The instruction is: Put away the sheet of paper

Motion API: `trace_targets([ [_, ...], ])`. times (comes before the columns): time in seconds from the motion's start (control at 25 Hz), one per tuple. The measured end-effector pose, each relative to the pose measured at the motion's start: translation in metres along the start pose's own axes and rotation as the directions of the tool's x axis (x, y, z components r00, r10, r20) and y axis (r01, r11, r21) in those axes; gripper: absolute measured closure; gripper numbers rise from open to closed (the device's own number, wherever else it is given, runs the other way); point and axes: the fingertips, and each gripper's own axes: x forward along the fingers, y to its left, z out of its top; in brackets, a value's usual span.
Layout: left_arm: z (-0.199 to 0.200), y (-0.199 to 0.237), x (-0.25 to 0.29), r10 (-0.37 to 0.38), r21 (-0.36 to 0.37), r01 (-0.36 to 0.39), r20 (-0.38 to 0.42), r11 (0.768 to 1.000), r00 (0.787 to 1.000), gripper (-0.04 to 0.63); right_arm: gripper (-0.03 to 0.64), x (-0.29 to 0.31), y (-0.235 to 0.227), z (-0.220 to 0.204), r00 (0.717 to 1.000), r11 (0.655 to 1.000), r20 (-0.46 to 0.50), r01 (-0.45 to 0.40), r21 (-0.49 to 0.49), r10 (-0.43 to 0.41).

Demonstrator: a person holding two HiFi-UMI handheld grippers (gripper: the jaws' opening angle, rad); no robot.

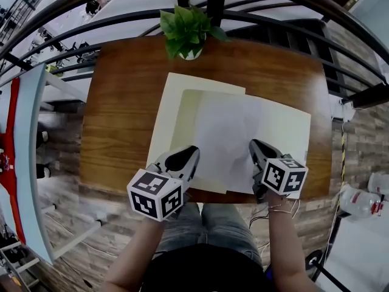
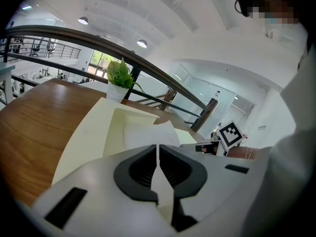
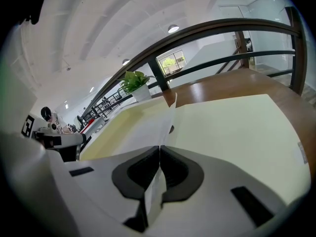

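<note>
Down in the lower middle of the head view, both grippers hold the near edge of a white sheet of paper (image 1: pixel 226 140). The left gripper (image 1: pixel 187 157) grips its lower left corner and the right gripper (image 1: pixel 258 152) its lower right corner, each with its marker cube toward the bottom of the frame.

In the left gripper view the left gripper's (image 2: pixel 158 154) dark ribbed fingers (image 2: pixel 139 170) are clenched on the paper's thin edge, which runs down between them, while the rest of the sheet (image 2: pixel 148 132) curves away toward the centre of the frame. The right gripper view shows the same: the right gripper's (image 3: pixel 159 157) fingers (image 3: pixel 176 174) are pressed together on the paper, and the sheet (image 3: pixel 148 127) stands up on edge beyond them.

The sheet lies over a pale cream card folder (image 1: pixel 177 93) that is spread flat across the middle of the brown wooden tabletop (image 1: pixel 118 114). Its far end reaches a darker cream band on the folder, which may be a pocket or only a shadow; I cannot tell which.

At the top centre of the head view, a green leafy plant in a small white pot (image 1: pixel 185 32) stands at the tabletop's far edge, just beyond the folder. A dark metal railing (image 1: pixel 273 18) curves across the top of the frame behind it.
</note>
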Motion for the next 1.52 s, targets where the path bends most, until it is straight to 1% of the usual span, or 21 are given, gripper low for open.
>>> trace_targets([
  [0.32,0.000,0.002,-0.001,0.005,-0.009,-0.005,0.009,1.000,1.000,0.568,0.588,0.016,0.016,0.002,0.999,0.999,-0.001,-0.040,0.019,0.040],
  [0.6,-0.002,0.001,-0.005,-0.002,-0.009,0.002,0.008,1.000,1.000,0.568,0.588,0.030,0.034,-0.001,0.996,0.996,-0.042,-0.083,-0.014,0.082],
  [0.88,-0.005,-0.002,-0.008,-0.031,-0.071,0.032,0.017,0.997,0.999,0.568,0.586,0.041,0.047,-0.003,0.993,0.994,-0.054,-0.105,-0.008,0.105],
  [1.04,-0.003,-0.002,-0.012,-0.037,-0.082,0.039,0.029,0.996,0.999,0.568,0.586,0.046,0.058,-0.005,0.990,0.991,-0.069,-0.128,-0.028,0.126],
  [1.32,0.001,0.003,-0.016,-0.021,-0.082,0.024,0.041,0.996,0.999,0.568,0.586,0.054,0.070,-0.004,0.987,0.988,-0.092,-0.140,-0.057,0.134],
  [1.52,0.000,0.005,-0.015,-0.013,-0.083,0.016,0.044,0.996,0.999,0.568,0.586,0.063,0.079,-0.008,0.978,0.979,-0.134,-0.174,-0.107,0.159],
])
